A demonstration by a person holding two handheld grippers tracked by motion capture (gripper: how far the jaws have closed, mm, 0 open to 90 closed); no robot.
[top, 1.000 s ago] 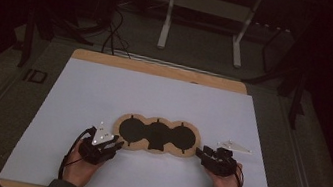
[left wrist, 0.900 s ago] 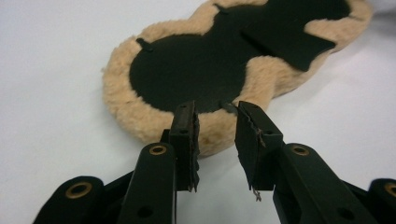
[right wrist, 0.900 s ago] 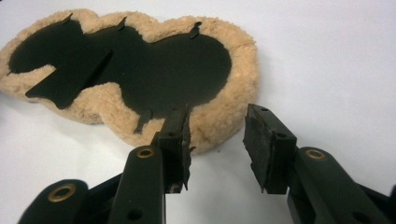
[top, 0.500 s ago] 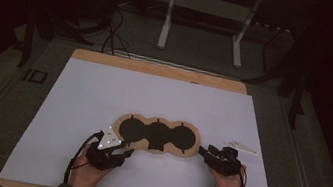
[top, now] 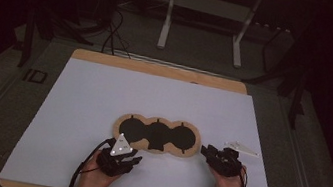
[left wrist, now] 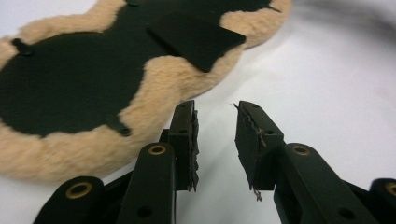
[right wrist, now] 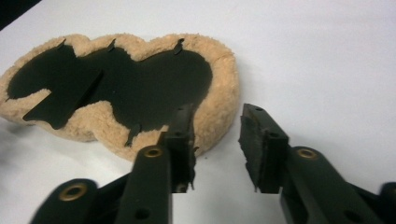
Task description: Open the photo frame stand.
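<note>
A flat three-lobed pad (top: 155,133), black in the middle with a tan fleecy rim, lies on the white table top (top: 103,98). My left gripper (top: 136,158) sits just in front of the pad's left lobe, its tips a little short of the fleece rim (left wrist: 154,88). Its jaws (left wrist: 215,109) are open, have just been closing, and have only bare table between them. My right gripper (top: 206,150) is at the pad's right end. Its jaws (right wrist: 217,112) are open too and have just been closing, with the fleece edge (right wrist: 224,93) just beyond the left tip and nothing between them.
The white sheet covers a wooden board (top: 158,68) whose front edge runs just behind both hands. A pale flat plate (top: 243,148) shows right beside the right gripper. Beyond the table, a metal frame (top: 208,9) and cables (top: 113,34) stand on the dark floor.
The left hand has slid to the right and slightly back toward the front edge, from the pad's left end to in front of its left lobe. The right hand has kept still.
</note>
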